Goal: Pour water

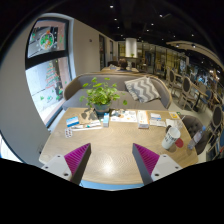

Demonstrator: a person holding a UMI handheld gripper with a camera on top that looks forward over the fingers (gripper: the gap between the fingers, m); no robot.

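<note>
Gripper view, risk: long reach ahead to the vessels [173, 130] at the far right end of the table [110, 155]; likely to knock one over if approached fast, since several stand close together there
Gripper view, spill: papers and books [128, 117] spread over the middle of the table, just beside the vessels; any slosh during a pour would probably wet them
Gripper view, wrong pick: too small to tell which item holds the water and which is meant to receive it; mistaken grasp possible
Gripper view, obstacle: potted plant [101, 95] standing left of centre beyond the fingers, well apart from the vessels, so little danger on a rightward path
Gripper view, gripper [110, 158]: released, fingers spread wide, nothing between the pink pads [76, 158]
Gripper view, pose: held high above the near edge of the table, level, aimed across it toward the sofa [120, 85], not yet turned toward the vessels
Gripper view, task thing: vessels near the right end, well ahead and to the right of the right finger
</note>
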